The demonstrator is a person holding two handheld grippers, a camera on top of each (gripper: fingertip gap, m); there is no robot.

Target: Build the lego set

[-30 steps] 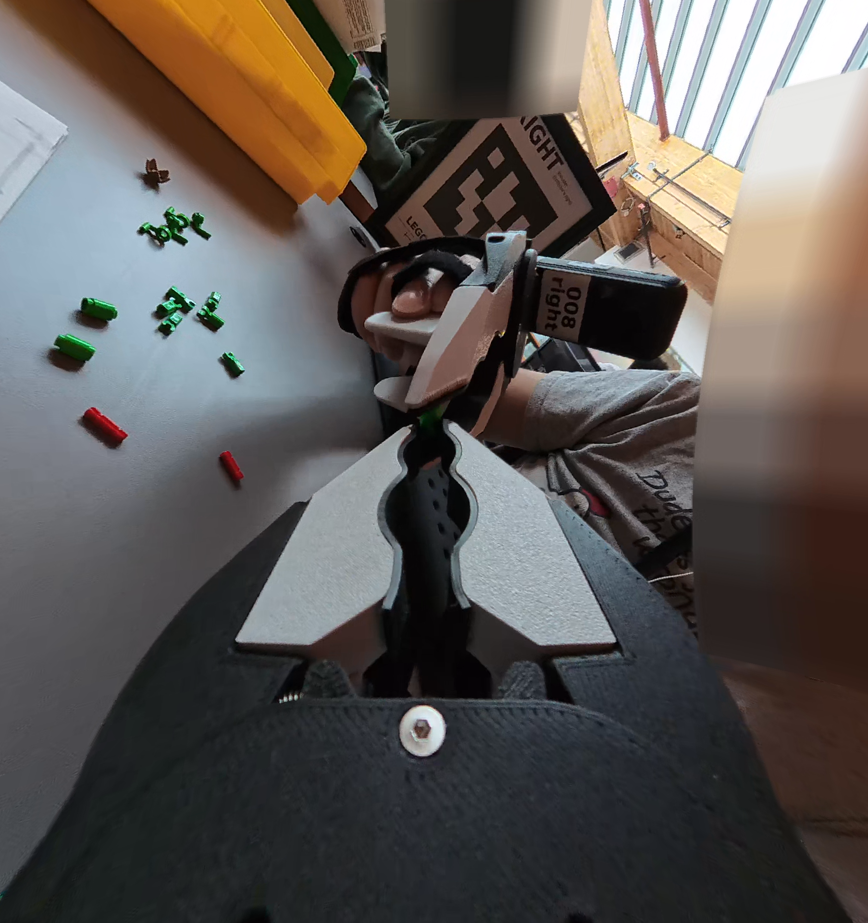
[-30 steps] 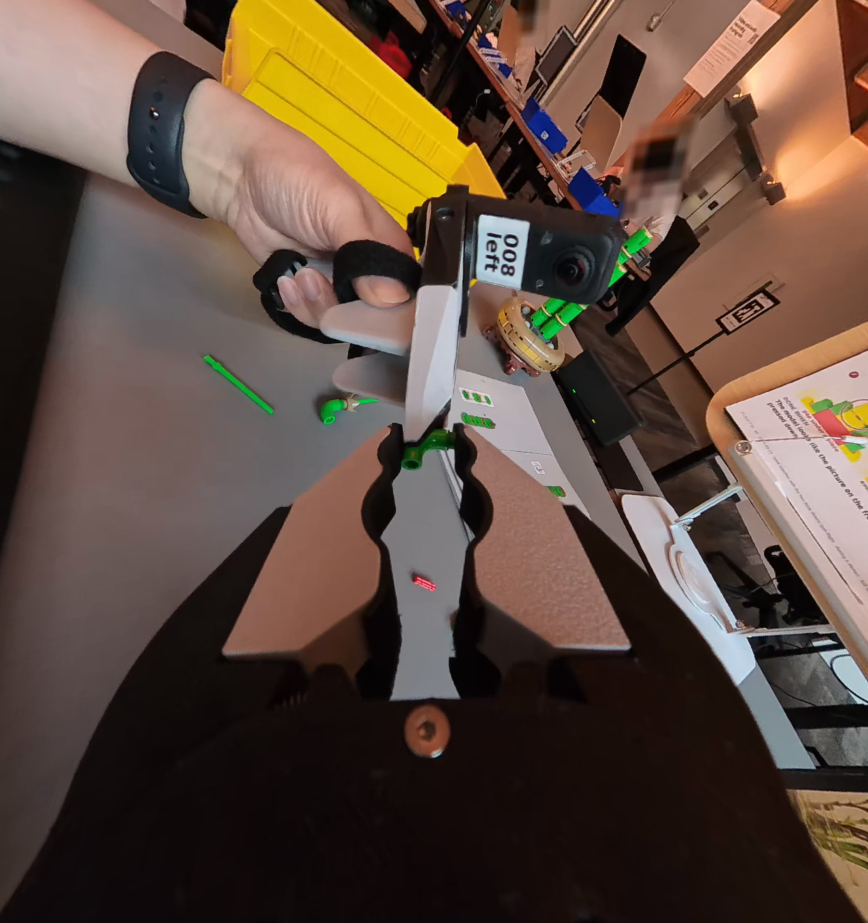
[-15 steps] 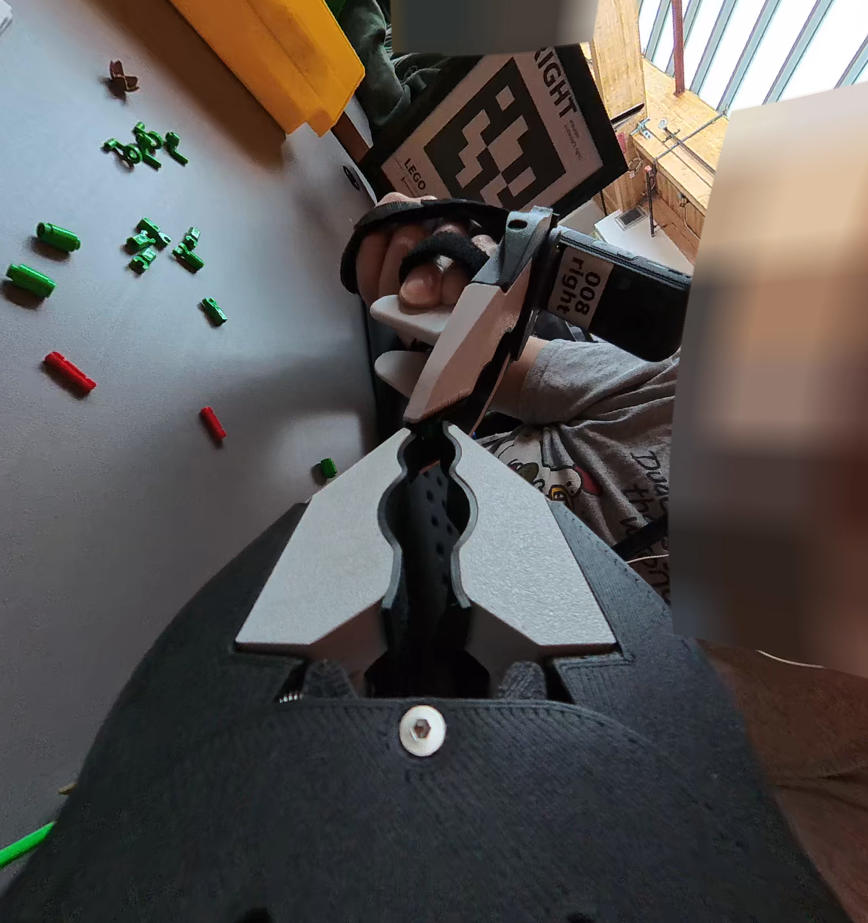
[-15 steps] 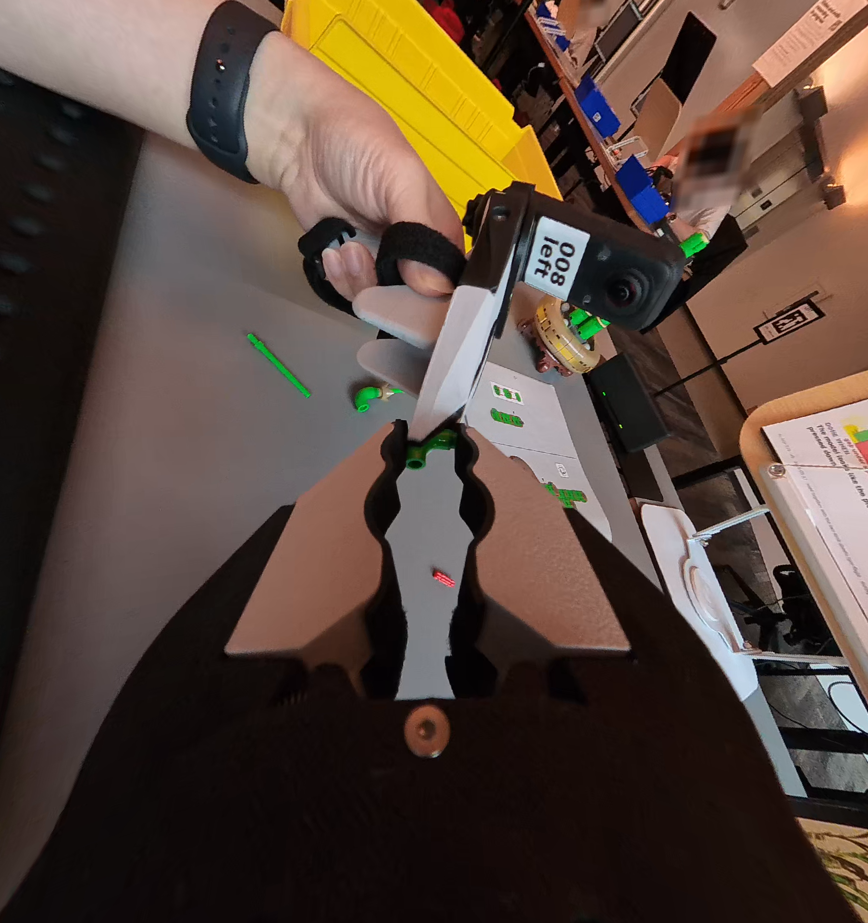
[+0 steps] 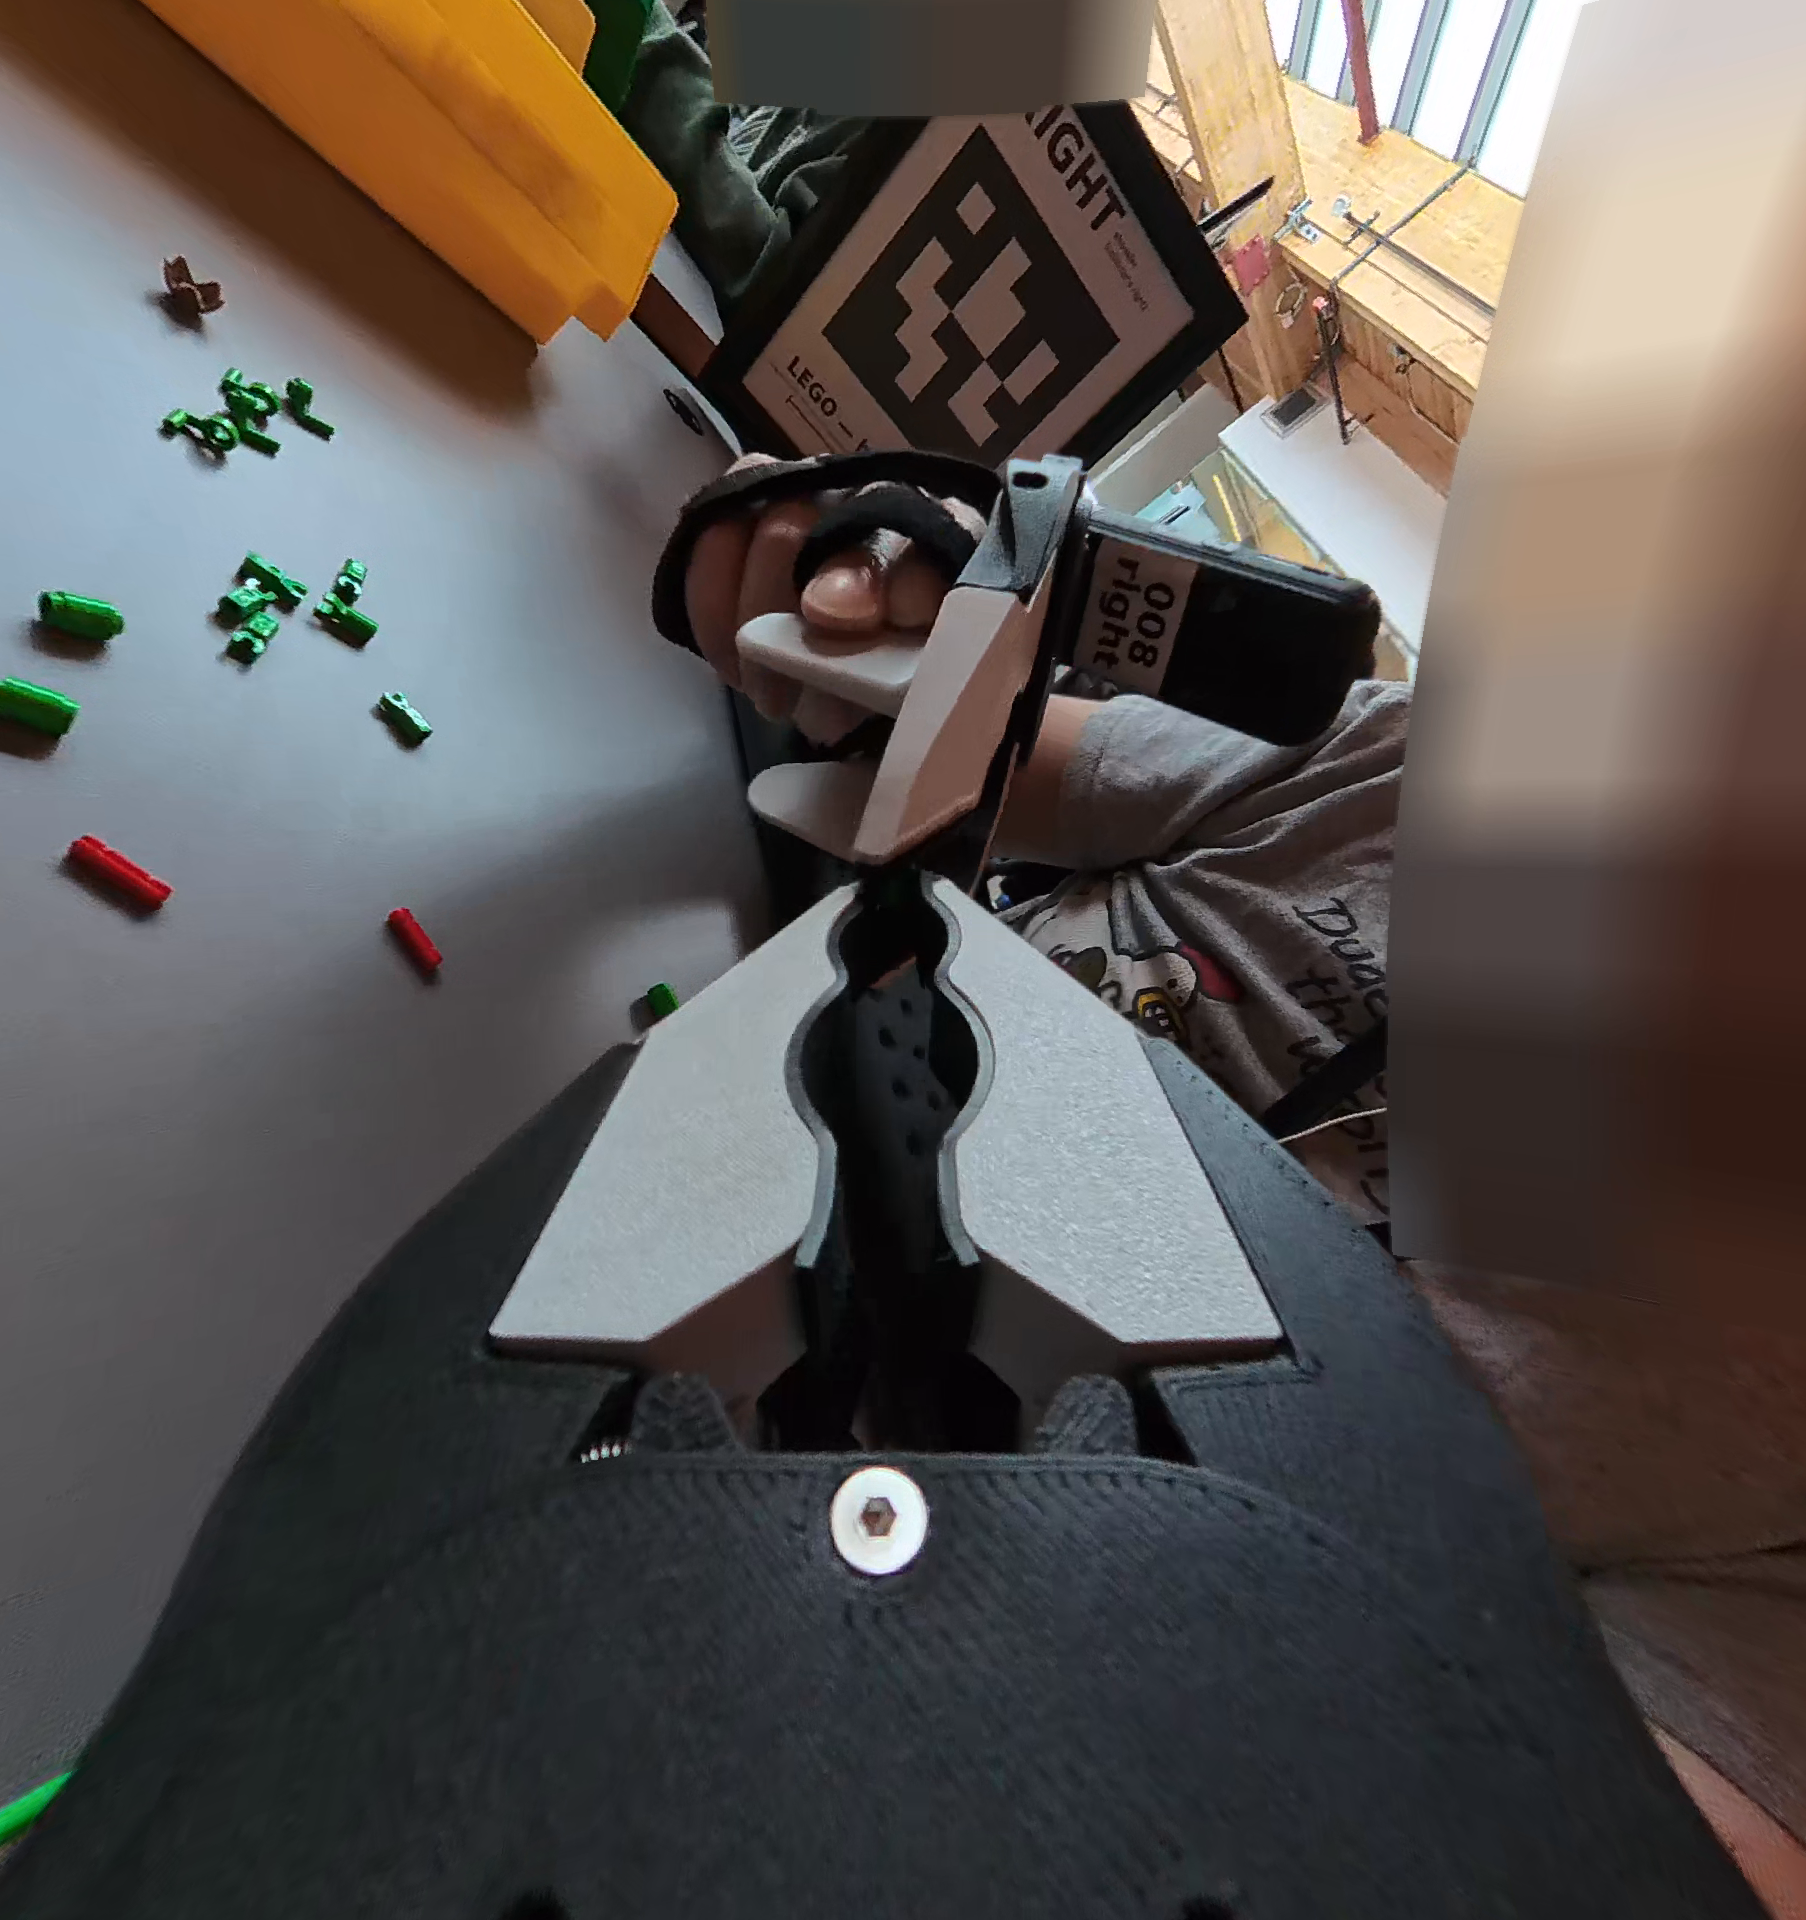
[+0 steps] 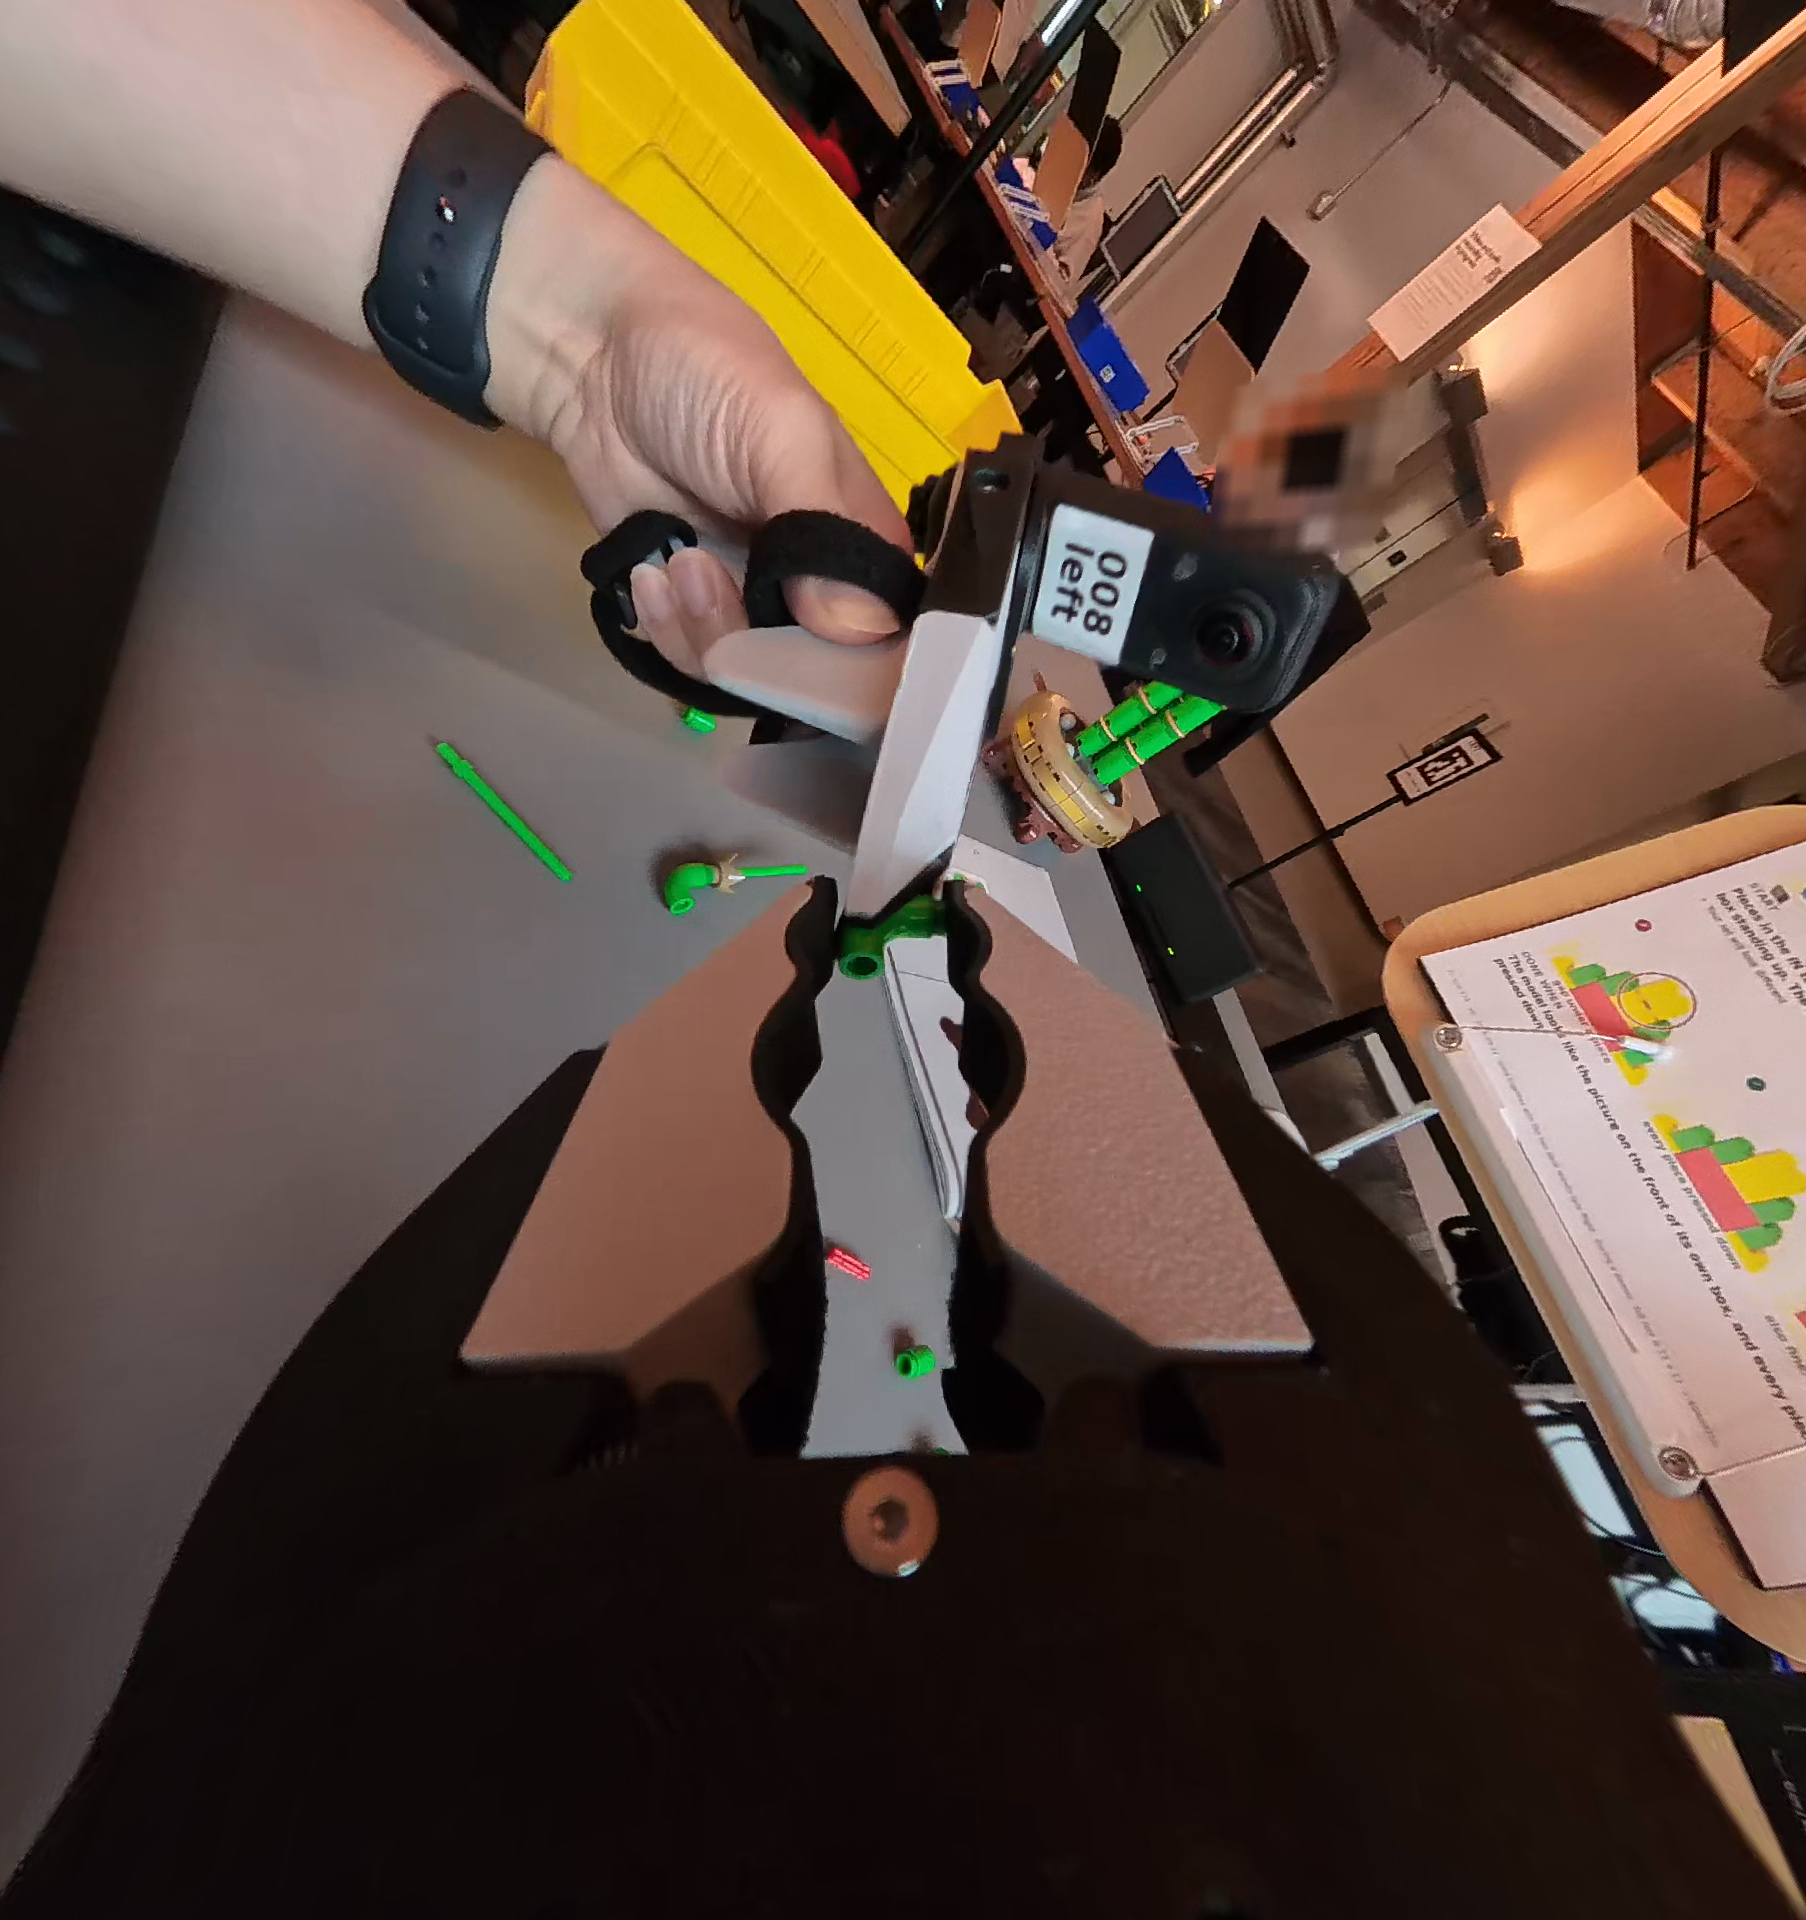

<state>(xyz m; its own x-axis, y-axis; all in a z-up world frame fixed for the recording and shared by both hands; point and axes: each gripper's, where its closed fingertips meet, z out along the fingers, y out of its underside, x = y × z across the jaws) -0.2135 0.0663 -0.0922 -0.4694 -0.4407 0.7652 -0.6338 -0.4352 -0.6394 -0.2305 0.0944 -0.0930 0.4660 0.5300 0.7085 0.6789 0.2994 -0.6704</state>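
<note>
Both grippers have lifted higher above the table [image 6: 255, 1039]. Right gripper [image 6: 888, 925] clamps a bright-green connector piece [image 6: 883, 935] at its tips; left gripper [image 5: 891, 899], tips nearly together, meets it.

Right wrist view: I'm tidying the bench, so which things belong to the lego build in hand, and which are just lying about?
In the job: green connector clamped in the right claw; left claw tip meeting it; loose green pieces; red pins; ring-shaped part-build.
Lying about: yellow bin; black box.

Grey table [image 5: 255, 1143] (windows [image 5: 1418, 62] beyond)
</note>
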